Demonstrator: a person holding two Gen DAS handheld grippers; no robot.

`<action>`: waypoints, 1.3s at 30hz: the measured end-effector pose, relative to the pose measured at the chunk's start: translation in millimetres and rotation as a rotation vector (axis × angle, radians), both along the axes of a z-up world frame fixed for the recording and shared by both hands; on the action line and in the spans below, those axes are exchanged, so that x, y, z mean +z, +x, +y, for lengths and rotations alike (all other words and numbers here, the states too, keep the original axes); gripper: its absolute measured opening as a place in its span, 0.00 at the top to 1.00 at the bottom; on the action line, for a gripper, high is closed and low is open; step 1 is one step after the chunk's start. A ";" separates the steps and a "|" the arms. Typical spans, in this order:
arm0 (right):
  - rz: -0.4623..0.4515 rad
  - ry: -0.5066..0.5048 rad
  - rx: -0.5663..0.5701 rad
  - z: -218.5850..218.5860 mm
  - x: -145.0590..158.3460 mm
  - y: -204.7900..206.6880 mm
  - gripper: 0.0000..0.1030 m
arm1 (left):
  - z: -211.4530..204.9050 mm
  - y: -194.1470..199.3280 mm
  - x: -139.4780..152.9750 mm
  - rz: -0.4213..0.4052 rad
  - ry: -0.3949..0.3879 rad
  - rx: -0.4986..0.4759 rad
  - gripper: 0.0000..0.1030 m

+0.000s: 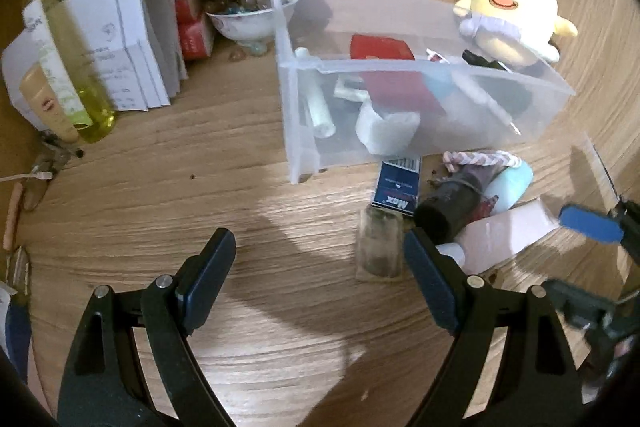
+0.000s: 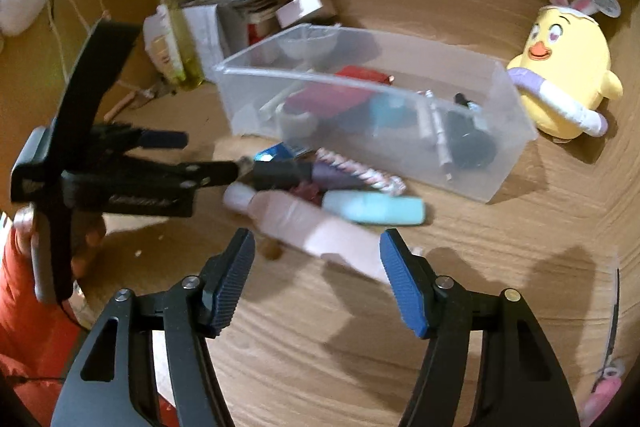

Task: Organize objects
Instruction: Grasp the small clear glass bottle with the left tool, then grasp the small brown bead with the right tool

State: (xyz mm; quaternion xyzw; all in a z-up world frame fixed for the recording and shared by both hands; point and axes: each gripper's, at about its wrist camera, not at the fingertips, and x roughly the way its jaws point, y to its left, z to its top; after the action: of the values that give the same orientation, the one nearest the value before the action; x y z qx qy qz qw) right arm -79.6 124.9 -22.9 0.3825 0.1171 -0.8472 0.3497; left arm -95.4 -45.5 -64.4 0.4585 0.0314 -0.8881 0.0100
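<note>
A clear plastic bin [image 1: 400,95] [image 2: 472,147] holds a red case, tubes and pens. In front of it lies a pile: a blue Max box [image 1: 396,183], a dark cylinder [image 1: 444,211] [image 2: 280,173], a teal bottle [image 2: 372,209] and a pink tube [image 1: 508,231] [image 2: 312,223]. My left gripper [image 1: 320,267] [image 2: 200,155] is open and empty over bare wood, its right finger beside a small murky sachet [image 1: 378,247]. My right gripper [image 2: 318,267] [image 1: 576,259] is open too. The pink tube's flat end lies just at its fingertips, and no pad presses on it.
A yellow chick plush with bunny ears [image 1: 512,19] [image 2: 568,83] sits right of the bin. At the back left stand a green-yellow bottle [image 1: 68,67], a folded paper box [image 1: 128,39], red boxes and a bowl of marbles [image 1: 248,19]. A hand in a red sleeve [image 2: 24,287] holds the left gripper.
</note>
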 end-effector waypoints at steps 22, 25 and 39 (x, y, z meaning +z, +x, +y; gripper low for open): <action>-0.048 0.056 0.065 -29.7 -20.0 3.0 0.88 | 2.3 2.6 0.6 0.017 -0.021 -0.030 0.77; -0.047 0.034 0.059 -24.7 -14.2 3.9 0.88 | -1.4 8.9 3.3 0.034 -0.005 -0.014 0.77; 0.011 -0.047 -0.026 -3.3 19.3 -15.9 0.88 | 0.3 30.8 44.6 0.172 0.026 0.006 0.77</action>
State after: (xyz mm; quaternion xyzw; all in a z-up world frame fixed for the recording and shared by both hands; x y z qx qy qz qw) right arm -95.5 121.6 -3.6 0.3712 0.0939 -0.8562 0.3469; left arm -64.6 -45.3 -19.8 0.3806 0.0448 -0.9236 0.0040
